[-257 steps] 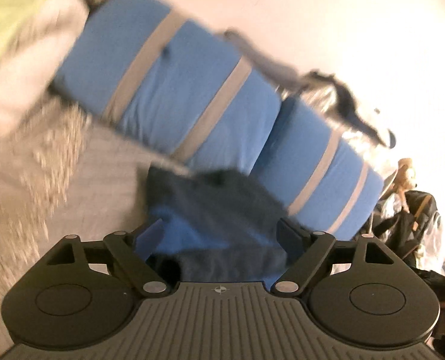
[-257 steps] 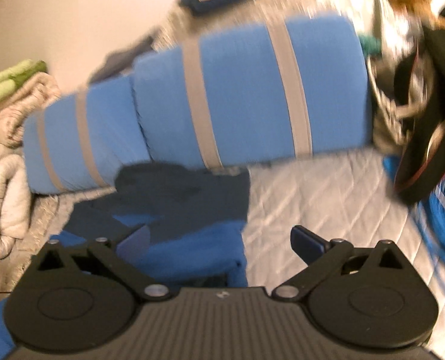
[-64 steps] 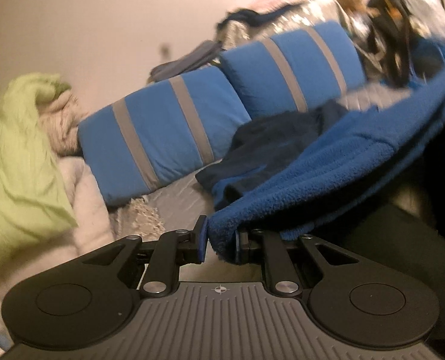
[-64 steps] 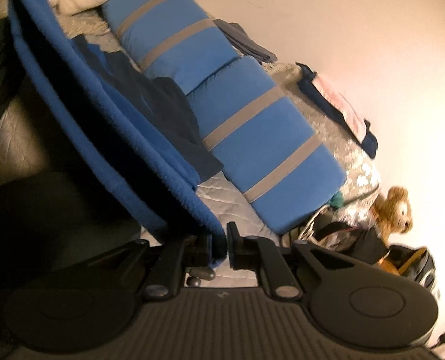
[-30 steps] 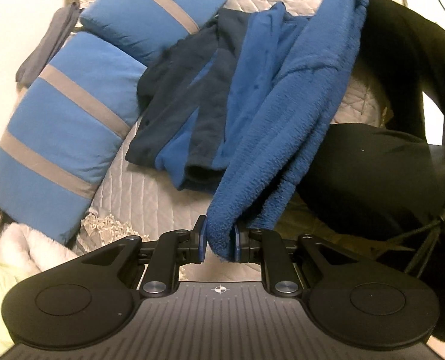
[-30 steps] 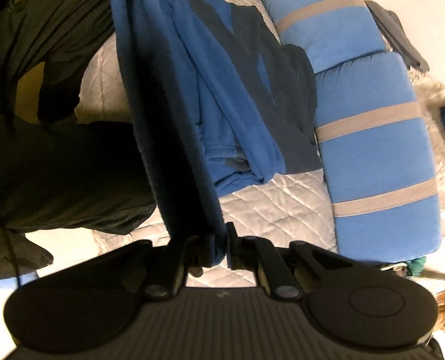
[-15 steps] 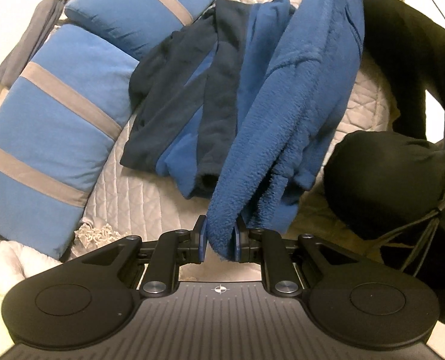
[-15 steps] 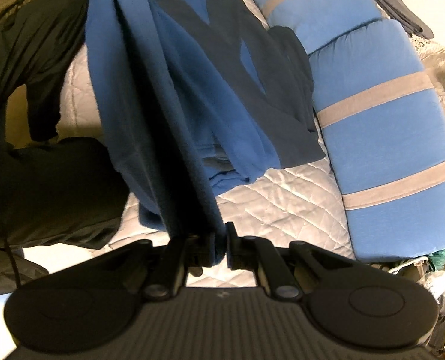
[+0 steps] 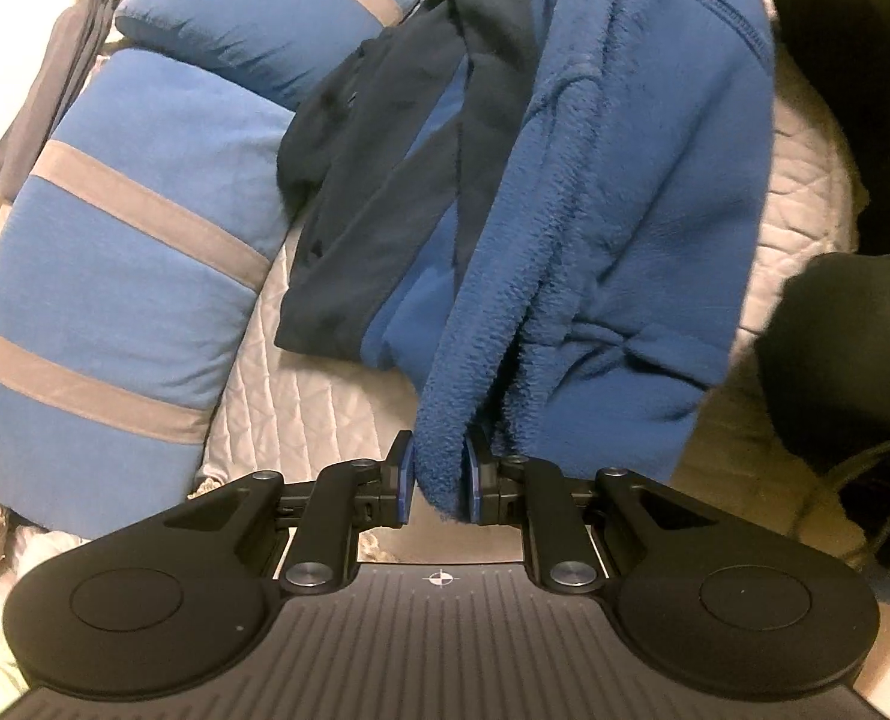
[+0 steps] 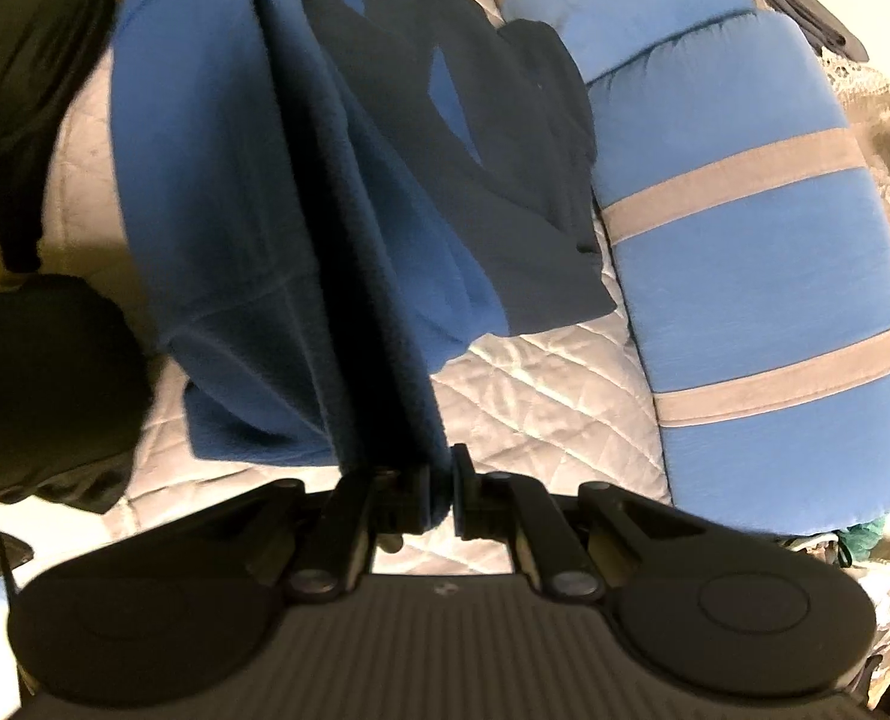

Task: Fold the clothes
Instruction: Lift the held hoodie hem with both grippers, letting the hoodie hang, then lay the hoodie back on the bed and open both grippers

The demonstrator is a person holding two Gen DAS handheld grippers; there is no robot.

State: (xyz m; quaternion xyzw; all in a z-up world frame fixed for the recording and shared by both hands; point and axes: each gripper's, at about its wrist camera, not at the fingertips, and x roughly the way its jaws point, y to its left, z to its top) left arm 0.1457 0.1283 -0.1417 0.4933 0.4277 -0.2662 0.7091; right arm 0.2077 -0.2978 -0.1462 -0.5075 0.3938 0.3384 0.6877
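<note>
Left gripper (image 9: 438, 483) clamped on a thick fold of the fuzzy royal-blue fleece jacket (image 9: 643, 192), blue pads pressed into the pile on both sides. Right gripper (image 10: 441, 495) likewise closed tight on another edge of the same fleece jacket (image 10: 222, 180), the fabric running away from the fingers in a dark crease. Draped down onto the pale quilted bedspread (image 9: 300, 396), lower part bunched there. Overlapping a flat navy-and-blue garment (image 9: 384, 198) lying just beside two blue cushions with grey stripes (image 9: 126, 252). Black clothing (image 9: 835, 348) heaped at the bed's near edge, touching the bedspread.
</note>
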